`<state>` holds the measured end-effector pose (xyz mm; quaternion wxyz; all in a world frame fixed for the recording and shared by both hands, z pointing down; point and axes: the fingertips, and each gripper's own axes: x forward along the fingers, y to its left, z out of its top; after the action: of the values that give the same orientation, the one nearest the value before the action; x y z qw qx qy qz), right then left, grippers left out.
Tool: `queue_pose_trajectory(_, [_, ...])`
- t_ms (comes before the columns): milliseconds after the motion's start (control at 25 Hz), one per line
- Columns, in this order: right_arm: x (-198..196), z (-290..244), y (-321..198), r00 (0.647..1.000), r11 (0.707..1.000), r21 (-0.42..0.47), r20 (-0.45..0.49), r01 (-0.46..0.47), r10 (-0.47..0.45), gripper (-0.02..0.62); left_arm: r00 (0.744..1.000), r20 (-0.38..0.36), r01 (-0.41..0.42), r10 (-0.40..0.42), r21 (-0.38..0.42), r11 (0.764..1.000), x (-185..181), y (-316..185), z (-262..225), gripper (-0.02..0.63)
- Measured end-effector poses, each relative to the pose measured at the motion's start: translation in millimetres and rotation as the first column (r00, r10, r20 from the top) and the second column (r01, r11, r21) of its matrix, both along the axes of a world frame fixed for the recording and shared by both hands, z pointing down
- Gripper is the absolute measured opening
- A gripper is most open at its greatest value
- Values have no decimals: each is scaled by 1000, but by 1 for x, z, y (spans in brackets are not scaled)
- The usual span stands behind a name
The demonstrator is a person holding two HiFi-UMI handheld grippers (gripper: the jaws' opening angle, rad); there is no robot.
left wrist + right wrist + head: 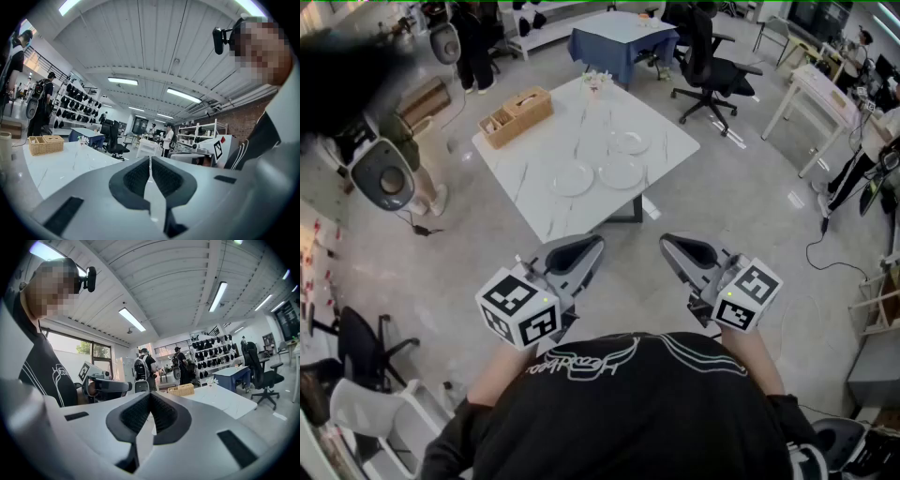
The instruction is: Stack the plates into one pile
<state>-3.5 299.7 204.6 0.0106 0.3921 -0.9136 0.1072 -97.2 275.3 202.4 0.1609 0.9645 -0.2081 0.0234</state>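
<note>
Both closed and empty: left claw [586,251] and right claw [673,247] hang level, short of the table [516,159]. The three plates [622,172] lie flat straight ahead, well apart from both (neither claw clearly nearer). Only the head view shows them; the gripper views catch just tabletop and basket [182,390].

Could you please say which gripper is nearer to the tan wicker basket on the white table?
Left. The left gripper hangs short of the white table, on the side of the tan wicker basket; the right gripper sits further right.
</note>
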Motion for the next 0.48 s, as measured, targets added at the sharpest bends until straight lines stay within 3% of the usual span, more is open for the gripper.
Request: queue_pose_trajectory(480, [-52,19,-20,1000,1000,-20,3,-20,20,25,1000,11,-13,13,10,1000,-52,-18,16,34])
